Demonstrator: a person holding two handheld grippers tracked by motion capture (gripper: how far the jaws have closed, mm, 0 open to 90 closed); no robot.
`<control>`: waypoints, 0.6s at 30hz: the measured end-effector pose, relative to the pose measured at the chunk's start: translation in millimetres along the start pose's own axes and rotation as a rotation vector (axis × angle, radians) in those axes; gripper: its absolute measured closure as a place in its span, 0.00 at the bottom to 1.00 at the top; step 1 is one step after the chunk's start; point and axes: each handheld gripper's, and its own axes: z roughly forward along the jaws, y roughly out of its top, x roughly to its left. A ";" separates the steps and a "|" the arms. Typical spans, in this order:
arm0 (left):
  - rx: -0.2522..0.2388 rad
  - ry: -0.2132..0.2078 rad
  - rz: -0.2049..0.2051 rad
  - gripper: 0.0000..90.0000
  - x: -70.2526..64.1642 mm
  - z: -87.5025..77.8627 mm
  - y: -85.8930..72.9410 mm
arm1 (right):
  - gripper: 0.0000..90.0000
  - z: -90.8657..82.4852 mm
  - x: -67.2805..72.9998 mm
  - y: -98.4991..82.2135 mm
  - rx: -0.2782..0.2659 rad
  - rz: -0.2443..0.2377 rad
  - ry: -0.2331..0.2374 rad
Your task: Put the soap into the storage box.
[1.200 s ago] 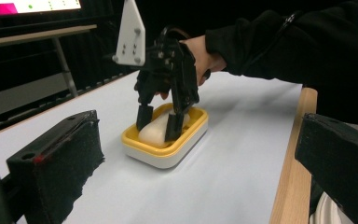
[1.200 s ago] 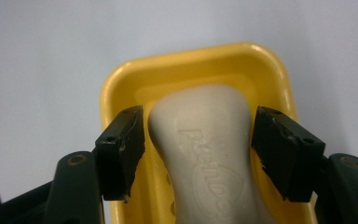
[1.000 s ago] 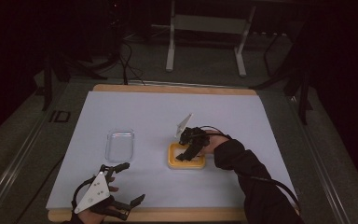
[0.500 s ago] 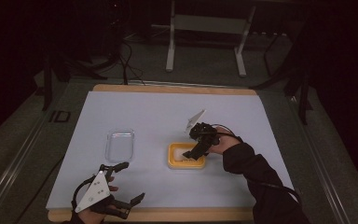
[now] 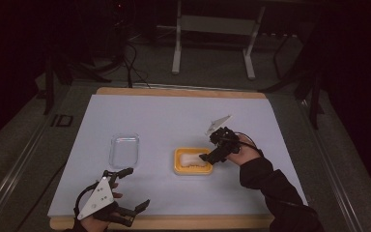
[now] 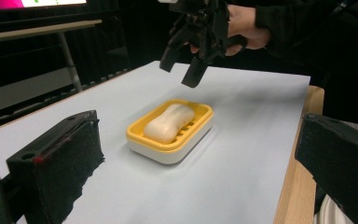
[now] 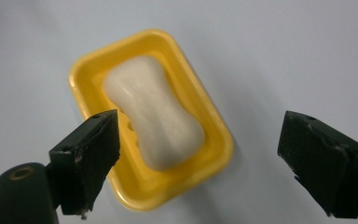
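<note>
Right gripper view: right tool (image 7: 193,163) open above soap (image 7: 153,125), soap resting in yellow dish (image 7: 214,126); jaws just opened, released. Left tool (image 5: 125,191) open, idle.

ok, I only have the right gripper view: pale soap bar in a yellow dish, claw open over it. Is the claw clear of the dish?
Observer: Yes. In the left gripper view the right claw hangs above the yellow plastic soap dish, apart from the pale waisted soap bar. Its jaws have just been opening, with nothing between them.
Operator: anything else on the table?
Observer: A clear rectangular plastic tray lies on the white table, left of the dish in the high view.
Operator: left claw?
Observer: The left claw is open and empty near the table's front edge.
</note>
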 end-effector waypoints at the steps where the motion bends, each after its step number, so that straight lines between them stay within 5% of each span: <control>1: 0.000 0.001 0.000 0.01 0.0 0.1 0.0 | 0.14 -0.9 0.2 -2.7 0.000 0.014 -0.008; 5: 0.002 0.000 0.000 0.01 0.0 0.5 -0.1 | 0.15 -3.5 -0.3 -11.3 -0.007 0.055 -0.054; 7: 0.002 -0.001 0.001 0.01 0.0 0.6 -0.1 | 0.16 -5.8 -1.2 -20.1 -0.015 0.118 -0.081; 18: 0.005 -0.001 0.001 0.01 -0.2 0.5 -0.2 | 0.15 -15.6 3.4 -49.9 -0.027 0.162 -0.126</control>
